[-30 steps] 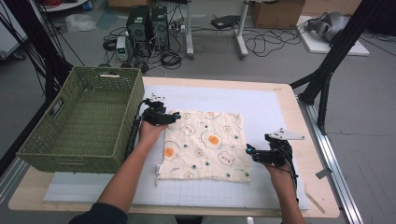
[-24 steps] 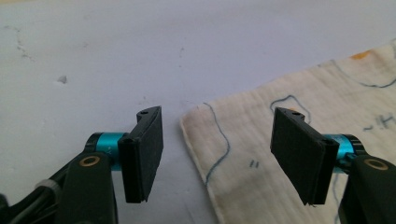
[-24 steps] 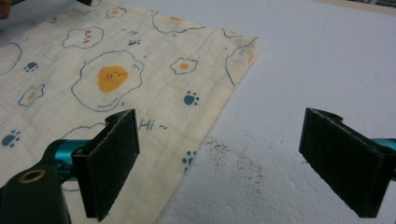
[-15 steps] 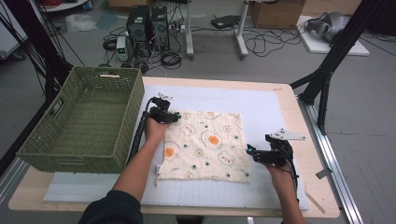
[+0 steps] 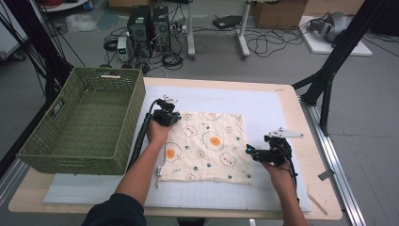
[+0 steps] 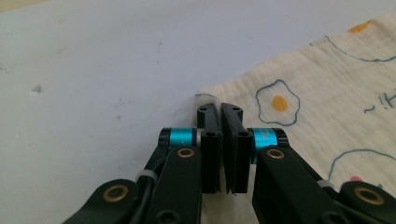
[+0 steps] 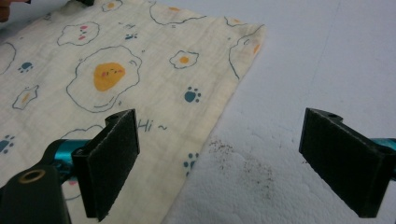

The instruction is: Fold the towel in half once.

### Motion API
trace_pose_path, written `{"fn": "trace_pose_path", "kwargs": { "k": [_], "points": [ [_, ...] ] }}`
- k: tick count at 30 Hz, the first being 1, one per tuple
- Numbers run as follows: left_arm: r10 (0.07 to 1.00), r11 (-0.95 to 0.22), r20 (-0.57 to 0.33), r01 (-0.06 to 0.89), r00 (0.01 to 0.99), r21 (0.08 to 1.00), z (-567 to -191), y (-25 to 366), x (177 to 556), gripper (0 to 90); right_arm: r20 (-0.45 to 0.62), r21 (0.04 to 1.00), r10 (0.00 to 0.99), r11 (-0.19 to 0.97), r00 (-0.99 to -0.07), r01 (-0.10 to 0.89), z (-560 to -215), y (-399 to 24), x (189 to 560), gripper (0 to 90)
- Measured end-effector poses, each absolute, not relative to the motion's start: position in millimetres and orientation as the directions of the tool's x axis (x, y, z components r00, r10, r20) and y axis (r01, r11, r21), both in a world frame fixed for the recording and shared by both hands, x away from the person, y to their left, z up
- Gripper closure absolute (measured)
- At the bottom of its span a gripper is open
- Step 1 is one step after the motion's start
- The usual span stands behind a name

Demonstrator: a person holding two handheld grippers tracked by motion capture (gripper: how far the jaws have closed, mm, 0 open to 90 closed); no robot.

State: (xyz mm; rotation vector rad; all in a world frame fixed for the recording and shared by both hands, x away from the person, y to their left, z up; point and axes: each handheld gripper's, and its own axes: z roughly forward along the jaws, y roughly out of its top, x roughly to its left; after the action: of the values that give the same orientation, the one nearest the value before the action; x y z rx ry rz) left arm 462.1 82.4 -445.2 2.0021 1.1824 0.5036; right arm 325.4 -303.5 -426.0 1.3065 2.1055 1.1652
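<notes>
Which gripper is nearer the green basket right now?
Left. The left gripper sits at the cloth's far left corner, just beside the green basket. The right gripper is at the cloth's right edge, a cloth's width farther away.

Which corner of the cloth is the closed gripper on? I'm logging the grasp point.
The far left corner of the cloth, nearest the basket: the left gripper has just closed there; the right gripper stands open.
</notes>
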Motion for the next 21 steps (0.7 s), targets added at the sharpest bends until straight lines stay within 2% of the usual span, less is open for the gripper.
{"fn": "trace_pose_path", "kwargs": {
  "k": [4, 11, 14, 16, 21],
  "points": [
    [0.863, -0.286, -0.063, 0.588, 0.501, 0.757, -443.8, 85.7, 461.6, 86.1, 0.075, 0.798, 0.878, 0.231, -0.472, 0.557, -424.8, -297.1, 346.9, 11.9],
    [0.852, -0.283, -0.08, 0.583, 0.518, 0.762, -441.6, 88.4, 460.5, 86.1, 0.081, 0.749, 0.878, 0.259, -0.473, 0.61, -430.4, -284.6, 400.2, 33.3],
    [0.846, -0.286, -0.087, 0.585, 0.526, 0.759, -443.1, 88.3, 460.7, 86.0, 0.077, 0.735, 0.877, 0.272, -0.474, 0.621, -431.6, -278.9, 420.5, 37.8],
    [0.845, -0.285, -0.091, 0.588, 0.527, 0.757, -443.7, 88.9, 460.9, 86.0, 0.083, 0.731, 0.877, 0.27, -0.474, 0.626, -432.5, -275.0, 432.0, 44.0],
    [0.843, -0.277, -0.106, 0.596, 0.527, 0.754, -443.5, 91.6, 461.5, 86.0, 0.075, 0.717, 0.901, 0.249, -0.427, 0.651, -436.7, -268.6, 450.1, 55.0]
  ]
}}
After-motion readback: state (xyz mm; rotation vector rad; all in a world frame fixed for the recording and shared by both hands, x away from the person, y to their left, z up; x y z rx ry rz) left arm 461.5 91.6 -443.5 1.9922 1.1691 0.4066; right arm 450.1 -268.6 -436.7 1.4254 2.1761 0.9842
